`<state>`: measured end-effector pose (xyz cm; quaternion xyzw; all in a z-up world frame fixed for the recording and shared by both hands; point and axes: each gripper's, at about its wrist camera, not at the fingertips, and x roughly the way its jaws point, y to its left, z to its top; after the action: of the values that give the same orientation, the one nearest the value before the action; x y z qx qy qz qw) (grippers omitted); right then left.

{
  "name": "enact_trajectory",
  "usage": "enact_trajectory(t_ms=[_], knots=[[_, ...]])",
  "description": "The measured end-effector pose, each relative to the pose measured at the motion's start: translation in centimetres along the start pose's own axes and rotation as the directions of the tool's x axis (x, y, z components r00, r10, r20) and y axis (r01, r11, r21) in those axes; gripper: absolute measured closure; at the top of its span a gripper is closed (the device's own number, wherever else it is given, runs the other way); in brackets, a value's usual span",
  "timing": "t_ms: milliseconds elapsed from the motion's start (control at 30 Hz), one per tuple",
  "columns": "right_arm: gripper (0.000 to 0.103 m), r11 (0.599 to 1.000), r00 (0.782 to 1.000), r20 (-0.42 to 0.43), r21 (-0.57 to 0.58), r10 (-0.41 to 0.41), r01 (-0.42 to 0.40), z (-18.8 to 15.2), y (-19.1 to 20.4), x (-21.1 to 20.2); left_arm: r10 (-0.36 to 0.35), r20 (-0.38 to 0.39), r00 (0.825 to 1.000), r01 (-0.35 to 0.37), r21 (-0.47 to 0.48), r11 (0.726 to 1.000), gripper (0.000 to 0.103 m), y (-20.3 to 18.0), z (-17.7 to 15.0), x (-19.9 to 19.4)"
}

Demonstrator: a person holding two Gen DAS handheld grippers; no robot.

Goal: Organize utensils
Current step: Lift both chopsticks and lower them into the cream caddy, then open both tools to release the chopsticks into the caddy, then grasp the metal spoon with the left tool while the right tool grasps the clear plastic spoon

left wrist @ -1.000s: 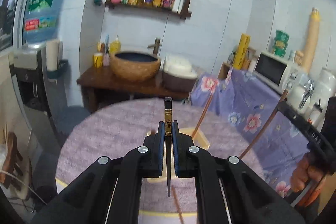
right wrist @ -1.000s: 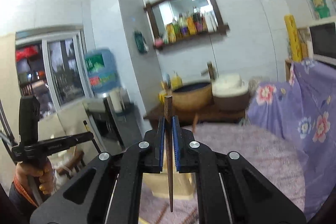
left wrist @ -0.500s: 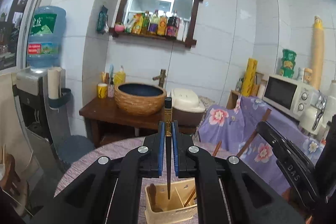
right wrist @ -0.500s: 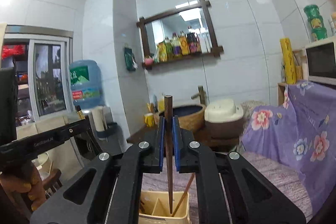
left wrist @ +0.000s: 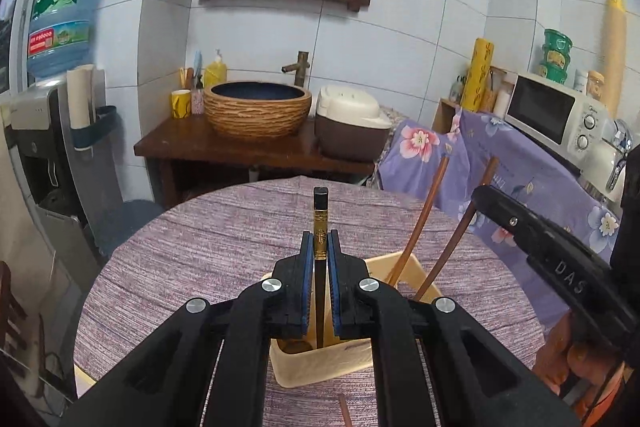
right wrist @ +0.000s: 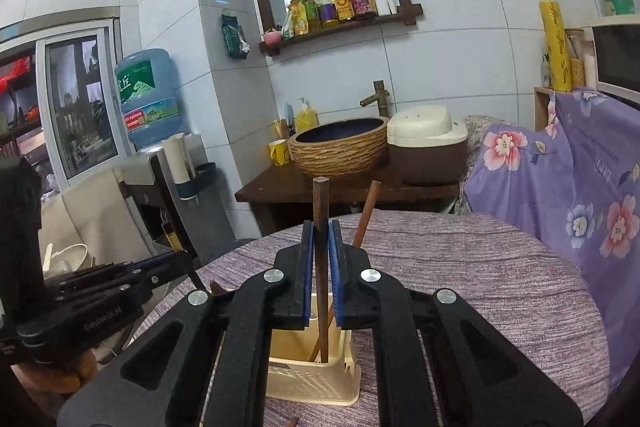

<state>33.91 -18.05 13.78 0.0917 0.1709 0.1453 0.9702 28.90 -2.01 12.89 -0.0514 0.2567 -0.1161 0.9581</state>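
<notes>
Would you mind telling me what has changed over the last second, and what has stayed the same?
Both grippers have come down towards the cream utensil holder. The black chopstick in the left gripper and the brown chopstick in the right gripper now have their lower ends dipping into it. Nothing was let go: both grips stay shut. The holder still stands on the purple tablecloth.

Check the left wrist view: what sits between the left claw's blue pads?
The left wrist view shows a black chopstick with a gold band clamped upright between the left claw pads, its lower end dipping into the cream utensil holder.
</notes>
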Motion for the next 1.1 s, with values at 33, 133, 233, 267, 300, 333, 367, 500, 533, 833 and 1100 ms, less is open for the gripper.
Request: enact_trajectory(t_ms=[33,133,233,267,300,333,367,500,533,833,1100], knots=[[0.094,1.0,1.0,-0.007,-0.003,-0.004,0.004,-0.1,0.0,0.0,-0.006,-0.001,1.0,0.006,-0.004,1.0,0.093,0.1,-0.1,-0.1],[0.079,0.999,1.0,-0.016,-0.027,-0.019,0.018,-0.3,0.3,-0.3,-0.008,0.001,1.0,0.008,0.005,1.0,0.067,0.0,-0.3,-0.6],[0.053,1.0,1.0,-0.021,-0.006,-0.013,0.013,-0.9,0.2,-1.2,-0.023,0.021,1.0,0.023,0.004,1.0,0.046,0.0,-0.7,-1.9],[0.053,1.0,1.0,-0.026,-0.004,-0.014,0.014,-1.1,0.1,-1.6,-0.025,0.018,1.0,0.025,0.021,0.999,0.042,0.0,-1.0,-2.3],[0.052,1.0,0.999,-0.037,-0.003,-0.016,0.015,-1.4,0.1,-1.8,-0.027,0.016,0.999,0.027,0.038,0.999,0.036,-0.1,-1.4,-2.7],[0.051,1.0,0.998,-0.057,0.003,-0.018,0.018,-1.8,0.0,-2.1,-0.035,0.017,0.999,0.034,0.056,0.998,0.034,0.0,-2.0,-3.3],[0.046,1.0,0.997,-0.075,0.009,-0.022,0.023,-2.2,-0.1,-2.4,-0.046,0.019,0.999,0.045,0.066,0.997,0.031,0.1,-2.5,-3.8],[0.043,0.999,0.989,-0.137,-0.019,-0.052,0.05,-4.6,0.0,-4.0,-0.092,-0.019,0.996,0.093,0.094,0.991,0.027,0.9,-5.8,-5.7],[0.043,0.998,0.986,-0.158,-0.037,-0.056,0.05,-5.6,0.2,-4.4,-0.107,-0.035,0.994,0.11,0.1,0.989,0.027,1.2,-7.1,-6.3],[0.043,0.998,0.951,-0.308,-0.057,-0.037,0.02,-13.9,0.7,-7.7,-0.135,-0.292,0.947,0.211,0.249,0.945,0.037,1.8,-16.9,-8.2],[0.043,0.999,0.935,-0.354,-0.032,-0.035,0.025,-16.5,0.4,-8.1,-0.083,-0.455,0.887,0.246,0.313,0.917,0.056,3.0,-22.5,-7.9]])
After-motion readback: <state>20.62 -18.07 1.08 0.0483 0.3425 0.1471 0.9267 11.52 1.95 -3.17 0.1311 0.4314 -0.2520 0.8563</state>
